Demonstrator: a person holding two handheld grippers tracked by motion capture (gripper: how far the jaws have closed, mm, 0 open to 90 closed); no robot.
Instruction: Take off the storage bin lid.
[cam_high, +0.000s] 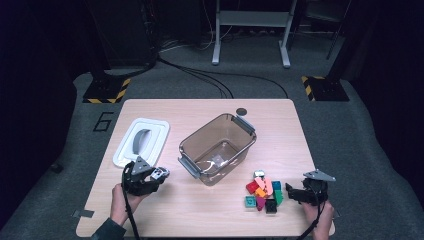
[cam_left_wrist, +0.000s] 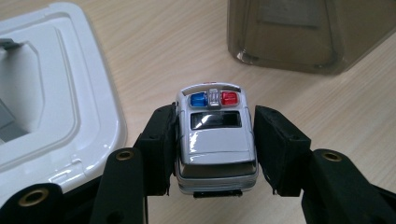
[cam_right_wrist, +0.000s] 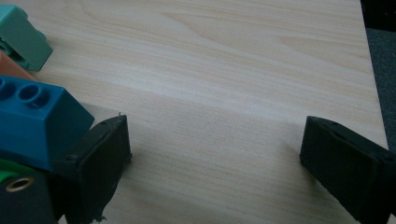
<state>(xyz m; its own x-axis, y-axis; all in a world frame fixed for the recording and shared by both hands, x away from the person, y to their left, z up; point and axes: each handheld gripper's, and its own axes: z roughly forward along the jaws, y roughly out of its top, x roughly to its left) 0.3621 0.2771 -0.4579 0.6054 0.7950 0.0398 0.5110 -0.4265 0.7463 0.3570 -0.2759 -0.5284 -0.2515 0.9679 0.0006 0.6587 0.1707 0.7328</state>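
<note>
Near the table's (cam_high: 200, 205) left front corner, the left gripper (cam_high: 159, 175) pinches a small silver toy police car (cam_left_wrist: 215, 140), its two black pads pressed against the car's flanks. Seen in the left gripper view, the car's long axis runs straight along the jaws: the end with the blue and red light bar points away from the hand, toward the brown see-through bin (cam_left_wrist: 308, 32), while the other end faces back toward the camera (whether that near end is the bonnet or the boot I cannot tell). The car sits level, roof up, above the bare wood just beside the white lid (cam_left_wrist: 51, 93), which lies flat to its left. From the high view the car (cam_high: 160, 173) lies between that lid (cam_high: 141, 140) and the bin (cam_high: 218, 147), well short of the bin's near handle. Across the table the right gripper (cam_high: 290, 192) rests low with its jaws spread wide and nothing between them but wood; one pad stands just beside a blue brick (cam_right_wrist: 37, 121) at the edge of the heap of coloured bricks (cam_high: 264, 192).
</note>
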